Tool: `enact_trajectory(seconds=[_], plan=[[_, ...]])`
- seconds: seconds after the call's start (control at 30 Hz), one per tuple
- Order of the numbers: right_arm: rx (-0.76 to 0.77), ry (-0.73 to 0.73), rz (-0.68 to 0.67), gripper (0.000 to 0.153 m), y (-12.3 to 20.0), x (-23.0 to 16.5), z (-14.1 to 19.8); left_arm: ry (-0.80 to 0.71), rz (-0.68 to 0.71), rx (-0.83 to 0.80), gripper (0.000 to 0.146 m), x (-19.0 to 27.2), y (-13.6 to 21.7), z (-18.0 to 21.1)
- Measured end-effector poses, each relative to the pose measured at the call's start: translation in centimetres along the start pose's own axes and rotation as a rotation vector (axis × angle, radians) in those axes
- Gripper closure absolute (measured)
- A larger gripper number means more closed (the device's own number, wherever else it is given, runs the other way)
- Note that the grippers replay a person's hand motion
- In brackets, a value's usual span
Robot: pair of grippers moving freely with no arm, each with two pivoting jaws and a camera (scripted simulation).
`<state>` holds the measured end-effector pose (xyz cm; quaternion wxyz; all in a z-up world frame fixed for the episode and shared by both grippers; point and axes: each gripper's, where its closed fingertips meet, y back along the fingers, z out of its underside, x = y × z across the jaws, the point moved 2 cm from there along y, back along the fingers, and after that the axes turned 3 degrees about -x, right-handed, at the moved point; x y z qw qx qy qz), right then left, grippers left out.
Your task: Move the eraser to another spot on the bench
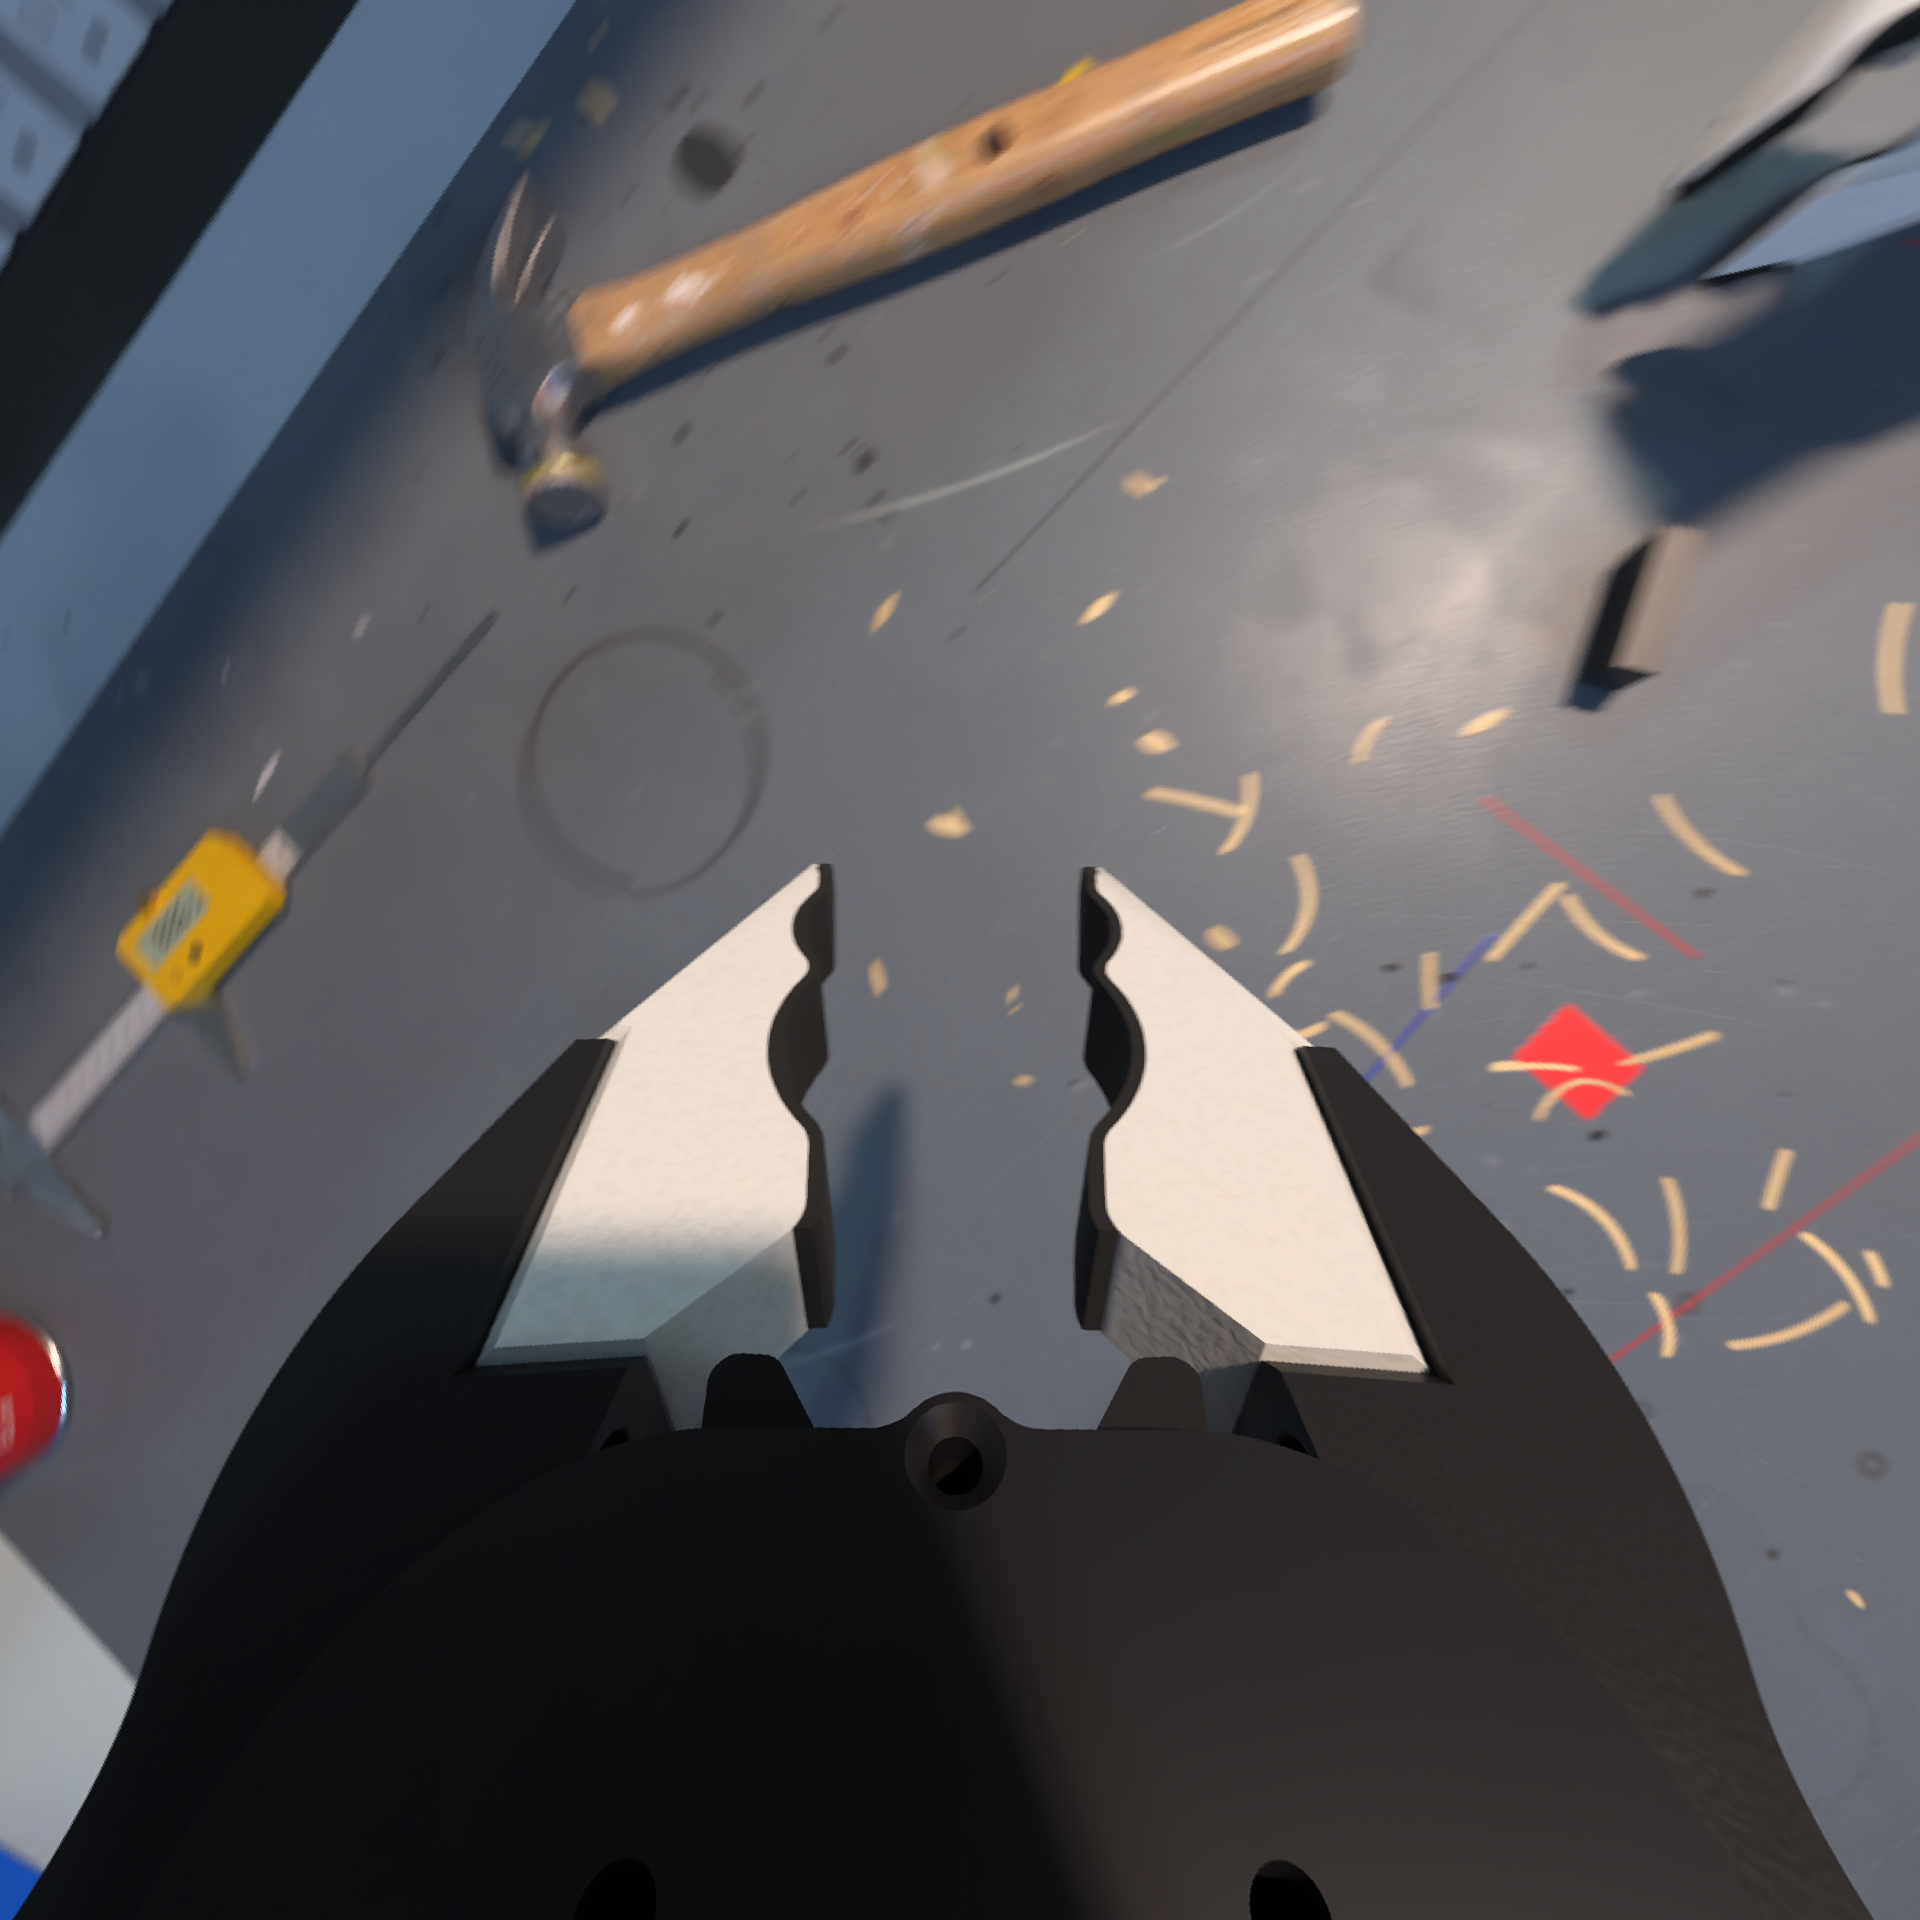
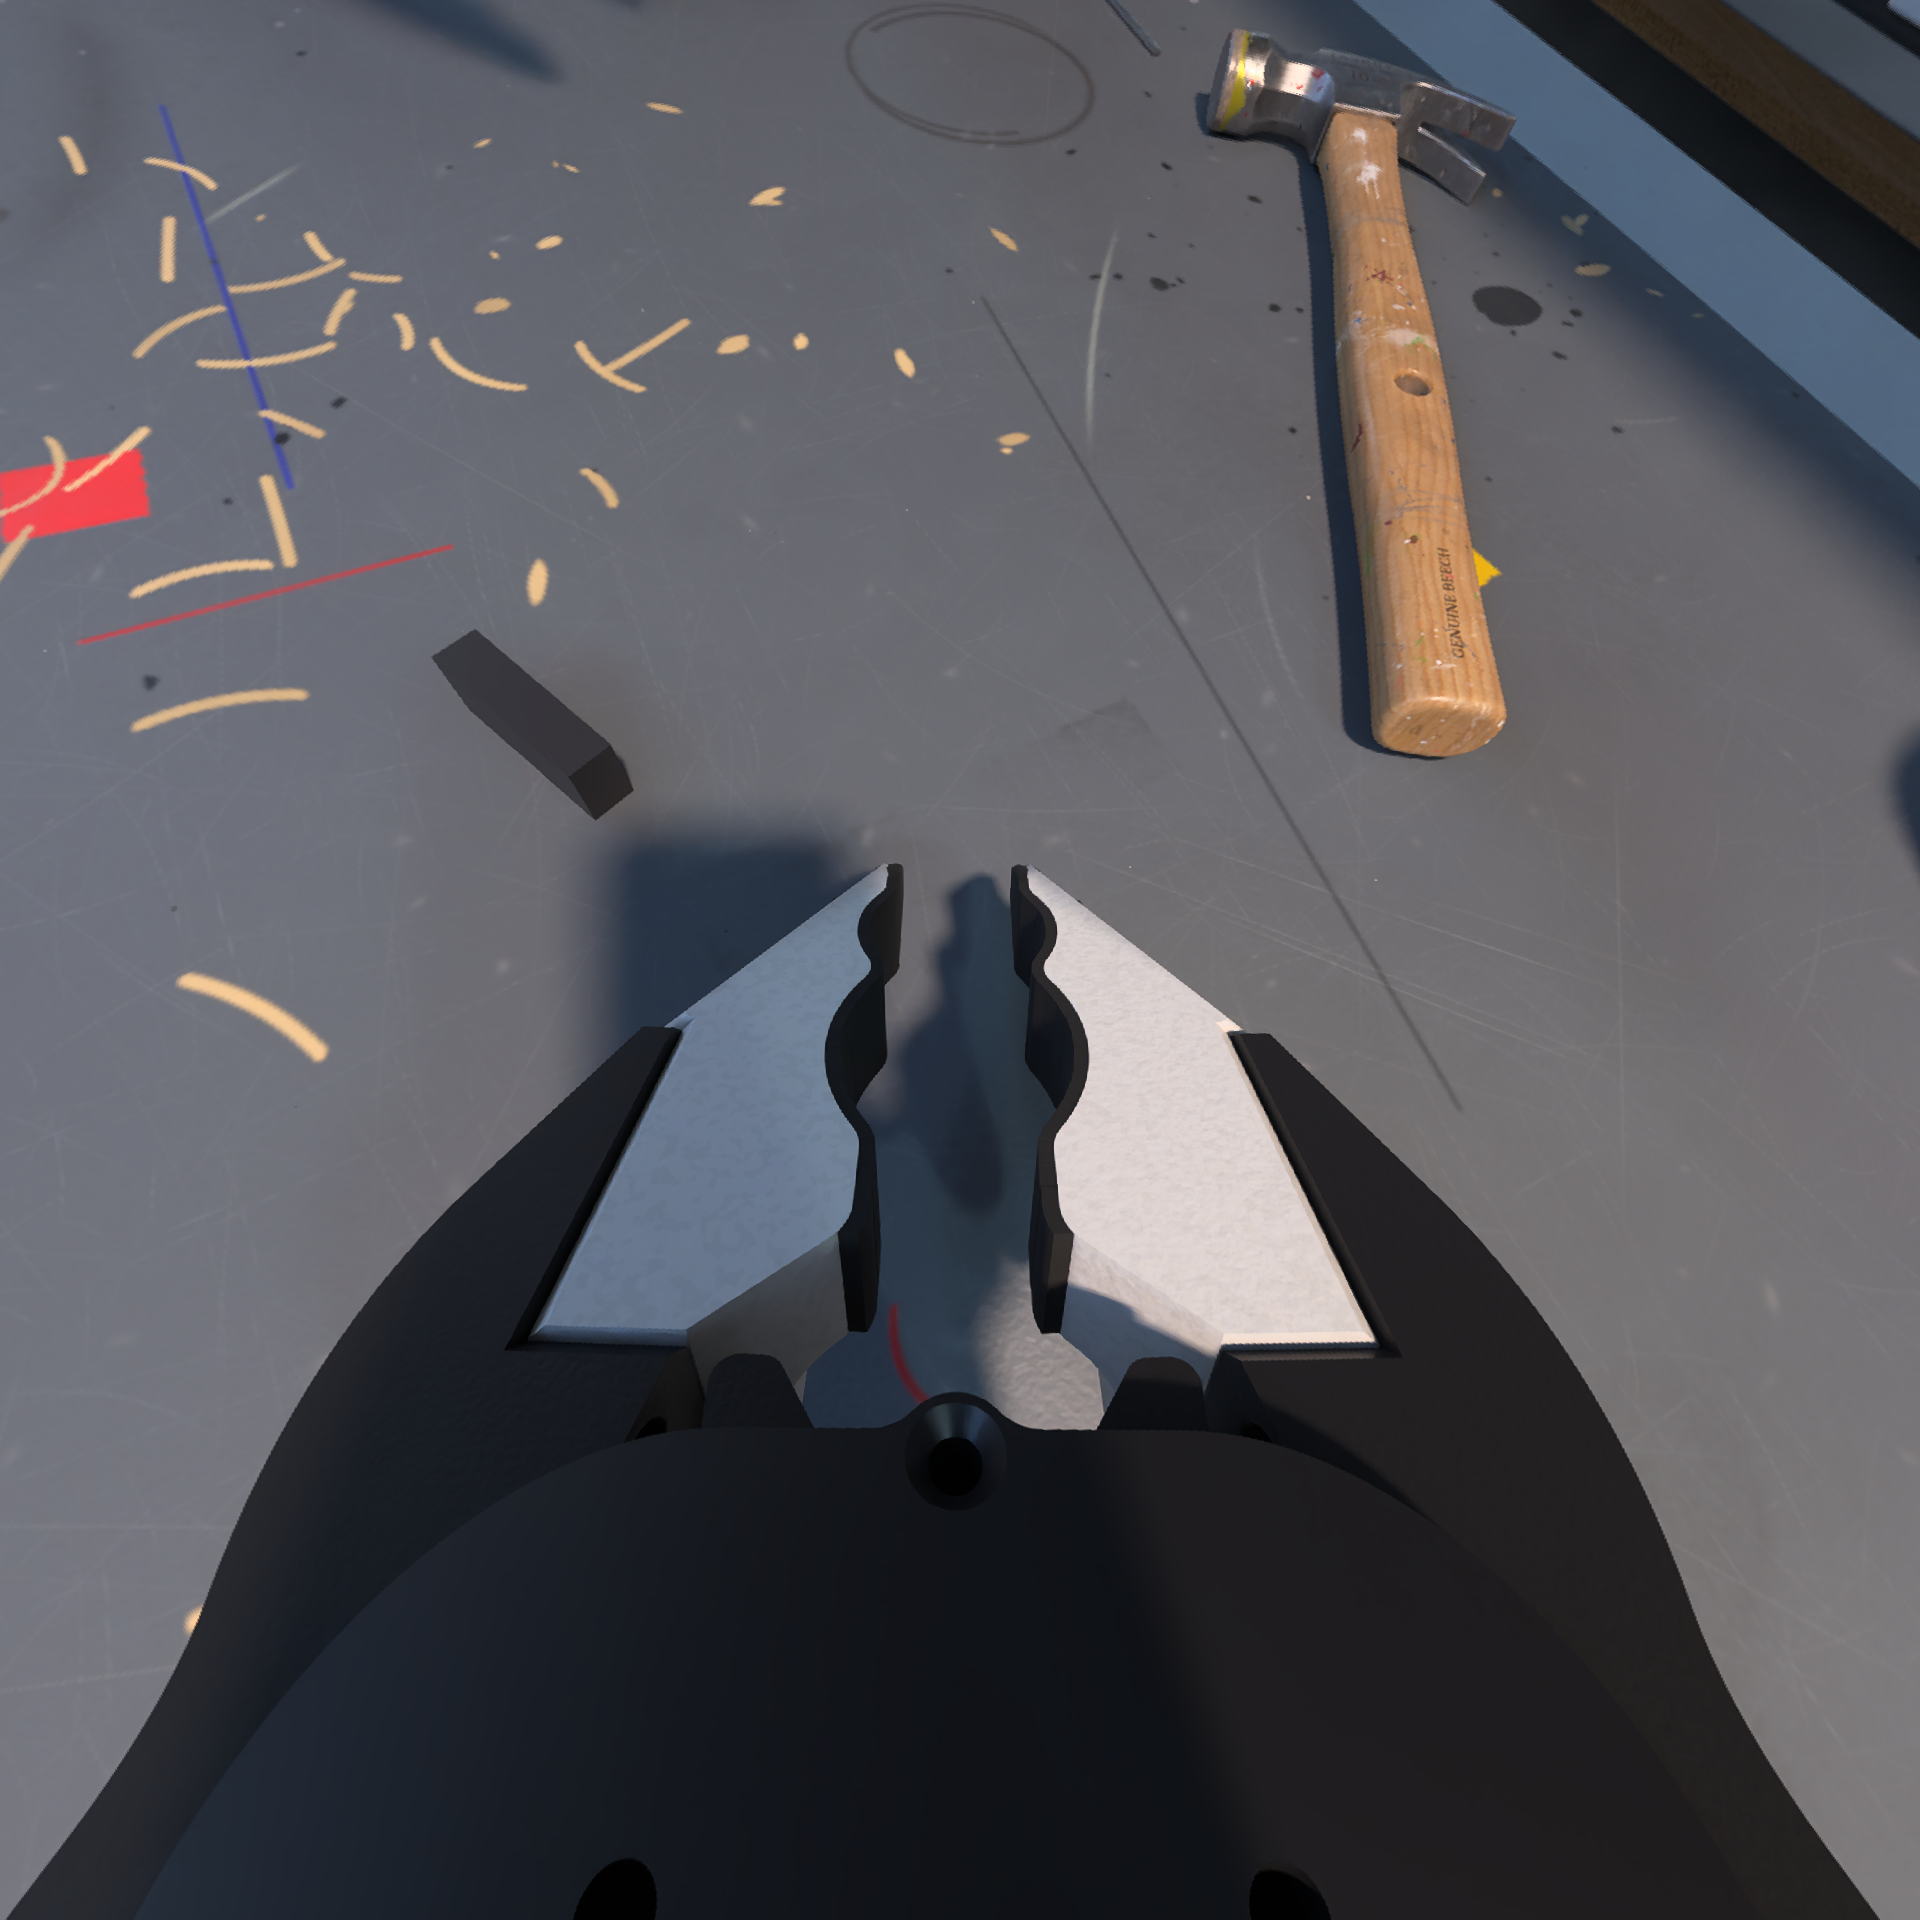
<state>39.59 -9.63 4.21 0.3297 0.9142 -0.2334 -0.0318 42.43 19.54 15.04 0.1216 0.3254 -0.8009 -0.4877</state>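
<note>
Left gripper (image 1: 956, 883), black body with white finger faces and wavy black pads: jaws spread wide, nothing between them, poised above the scratched grey bench top (image 1: 1039, 582). Ahead of its tips, a faint ring mark (image 1: 644, 758) on the surface and scattered pale wood shavings (image 1: 1299, 904). Further ahead, a claw hammer with a steel head and a light wooden handle (image 1: 935, 177), lying flat, blurred. Off to the left, a yellow-bodied digital caliper with a metal beam (image 1: 197, 925), and at the left edge a red cylindrical can (image 1: 26, 1392), only partly in view. To the right, a small flat red square marker (image 1: 1574, 1060) on the bench among thin red and blue lines. Far right and ahead, the small dark rectangular eraser block (image 1: 1631, 623), lying on the bench below the other gripper's dark fingers at the top right corner.

Right gripper (image 2: 956, 883), same build: jaws parted by a narrower gap, empty, over its own shadow on the bench. Just ahead and left of the tips, near but apart, the same dark eraser (image 2: 530, 722), flat on the bench, long side running diagonally, touched by nothing. Beyond it to the left, shavings, the red marker at the left edge, red and blue lines. To the right, well apart, the hammer, handle end nearer, head farther.
</note>
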Motion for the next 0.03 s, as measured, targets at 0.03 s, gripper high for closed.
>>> enact_trajectory(seconds=[0.03], plan=[[-0.003,0.000,0.001,0.132,-0.02,0.00,0.02,0.045,-0.021,-0.022,0.091,-1.60,-0.14,1.01]])
